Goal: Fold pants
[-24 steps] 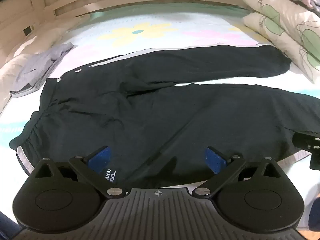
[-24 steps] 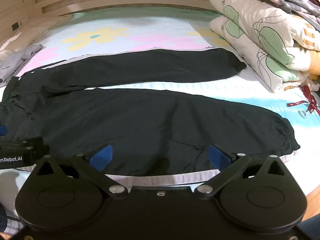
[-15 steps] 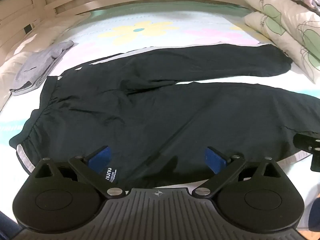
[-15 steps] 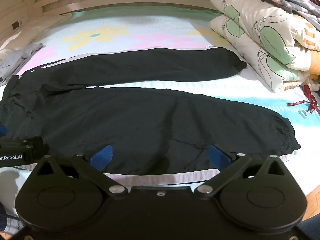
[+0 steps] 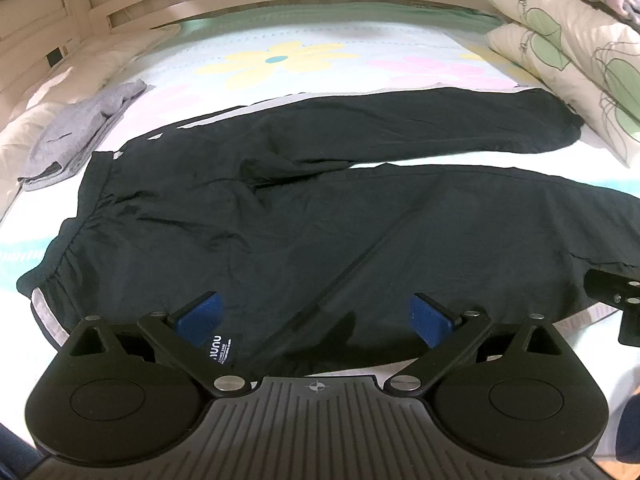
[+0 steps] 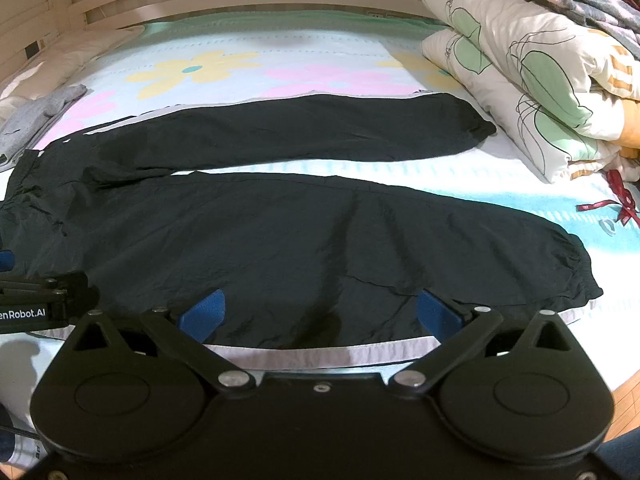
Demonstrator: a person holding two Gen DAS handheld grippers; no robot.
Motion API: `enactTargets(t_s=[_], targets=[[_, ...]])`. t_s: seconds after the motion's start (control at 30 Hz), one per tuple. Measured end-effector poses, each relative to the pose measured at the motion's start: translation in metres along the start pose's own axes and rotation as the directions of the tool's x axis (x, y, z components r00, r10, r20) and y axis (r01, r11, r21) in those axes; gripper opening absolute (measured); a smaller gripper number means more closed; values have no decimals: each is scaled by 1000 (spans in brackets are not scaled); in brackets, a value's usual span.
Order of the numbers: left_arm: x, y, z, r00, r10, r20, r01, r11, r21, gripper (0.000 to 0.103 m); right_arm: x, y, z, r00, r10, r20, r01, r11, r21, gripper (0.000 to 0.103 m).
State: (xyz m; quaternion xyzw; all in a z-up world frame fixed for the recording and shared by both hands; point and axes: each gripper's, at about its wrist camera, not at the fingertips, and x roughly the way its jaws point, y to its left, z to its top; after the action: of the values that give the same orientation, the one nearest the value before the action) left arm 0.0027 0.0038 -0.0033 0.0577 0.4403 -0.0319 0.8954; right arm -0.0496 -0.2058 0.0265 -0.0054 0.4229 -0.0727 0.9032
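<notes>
A pair of black pants (image 5: 320, 216) lies spread flat on the bed (image 5: 280, 60), unfolded, with the waistband toward the left and both legs running off to the right; a light stripe shows along the outer seam of each leg. The two legs lie side by side and slightly apart, a strip of flowered sheet showing between them. The left gripper (image 5: 316, 316) hangs over the near edge of the pants by the hip, its jaws wide, with nothing clamped between the blue pads (image 5: 200, 316). The right gripper (image 6: 320, 316) hangs over the near leg further toward the cuff, likewise spread wide and holding nothing; the striped hem edge runs just under its fingers. Each gripper shows at the edge of the other's view. A gray garment (image 5: 80, 128) lies crumpled on the sheet beyond the waistband, apart from the pants. Folded quilts (image 6: 520, 80) are stacked at the right side of the bed near the far leg's cuff, with another cloth on top.
</notes>
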Motion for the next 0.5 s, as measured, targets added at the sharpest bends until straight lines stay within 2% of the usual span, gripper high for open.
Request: enactTargets(t_s=[0.5], targets=[[0,-2,-1,1000,-1,-4,1,1000,0,100,0,0,1,1000,1,-4,-1,1000,2,102]])
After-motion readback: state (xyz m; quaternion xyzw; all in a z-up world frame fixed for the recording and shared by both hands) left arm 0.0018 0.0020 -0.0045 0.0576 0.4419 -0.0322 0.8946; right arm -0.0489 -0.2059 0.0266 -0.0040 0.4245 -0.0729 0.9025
